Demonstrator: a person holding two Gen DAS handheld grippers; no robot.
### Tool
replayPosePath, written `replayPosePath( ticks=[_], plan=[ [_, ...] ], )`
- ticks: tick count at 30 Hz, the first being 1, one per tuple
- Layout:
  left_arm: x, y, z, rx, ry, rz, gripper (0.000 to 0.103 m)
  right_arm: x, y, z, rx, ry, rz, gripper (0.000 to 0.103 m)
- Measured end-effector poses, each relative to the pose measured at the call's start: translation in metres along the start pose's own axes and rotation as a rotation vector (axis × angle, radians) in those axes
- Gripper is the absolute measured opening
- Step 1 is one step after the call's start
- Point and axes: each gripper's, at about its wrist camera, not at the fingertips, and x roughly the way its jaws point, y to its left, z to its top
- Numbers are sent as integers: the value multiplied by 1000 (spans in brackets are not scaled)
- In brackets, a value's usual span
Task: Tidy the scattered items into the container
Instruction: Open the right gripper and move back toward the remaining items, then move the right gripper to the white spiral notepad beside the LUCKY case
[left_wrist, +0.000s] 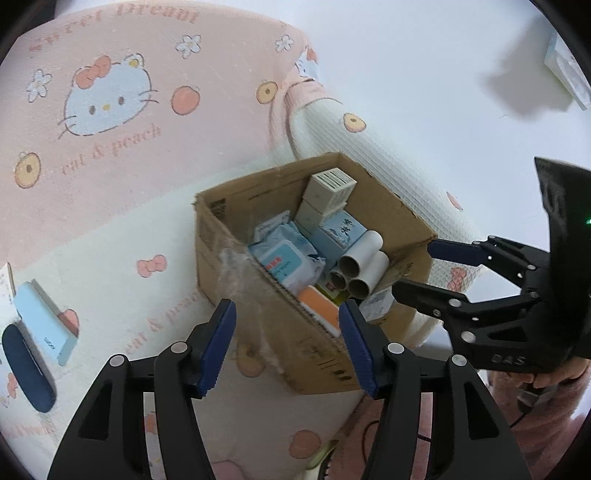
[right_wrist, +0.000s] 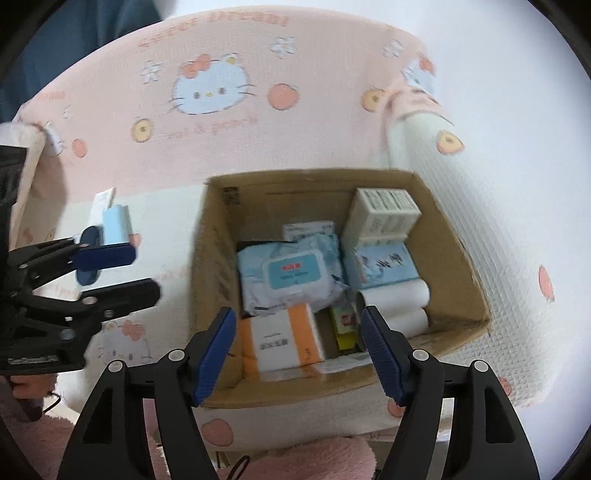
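An open cardboard box (left_wrist: 258, 332) (right_wrist: 454, 258) stands on the cartoon-cat bed sheet. It holds a wet-wipes pack (right_wrist: 291, 273), an orange-and-white packet (right_wrist: 280, 339), paper rolls (left_wrist: 360, 266), a blue carton (right_wrist: 384, 266) and small white cartons (right_wrist: 384, 214). Left of the box lie a light blue box (left_wrist: 44, 321) (right_wrist: 116, 223) and a dark blue case (left_wrist: 27, 369). My left gripper (left_wrist: 288, 314) (right_wrist: 146, 271) is open and empty beside the box's left wall. My right gripper (right_wrist: 299, 321) (left_wrist: 413, 271) is open and empty above the box's near side.
A pink padded headboard (right_wrist: 207, 122) with a cat print rises behind the box. The quilted mattress edge (right_wrist: 498, 221) runs along the right, with white floor beyond. A hand in a fuzzy pink sleeve (left_wrist: 546, 406) holds the right gripper. A pale flat pack (left_wrist: 569, 74) lies far right.
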Motion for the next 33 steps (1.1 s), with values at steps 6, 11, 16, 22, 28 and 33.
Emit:
replayPosePath(
  ticks=[6, 11, 16, 22, 28, 33],
  plan=[
    [-18, 28, -3, -24, -23, -20, 62, -10, 44, 16, -100, 1, -11, 69],
    [-33, 55, -8, -69, -50, -4, 62, -9, 75, 27, -151, 8, 4, 69],
    [-46, 89, -21, -137, -52, 64, 63, 4, 106, 30, -200, 17, 50, 69],
    [-61, 134, -49, -232, -43, 183, 63, 30, 139, 35, -219, 37, 120, 69],
    [-71, 187, -83, -345, 5, 302, 63, 64, 174, 37, -197, 75, 245, 69],
    [-72, 223, -103, -415, 36, 350, 63, 100, 195, 31, -186, 151, 288, 69]
  ],
)
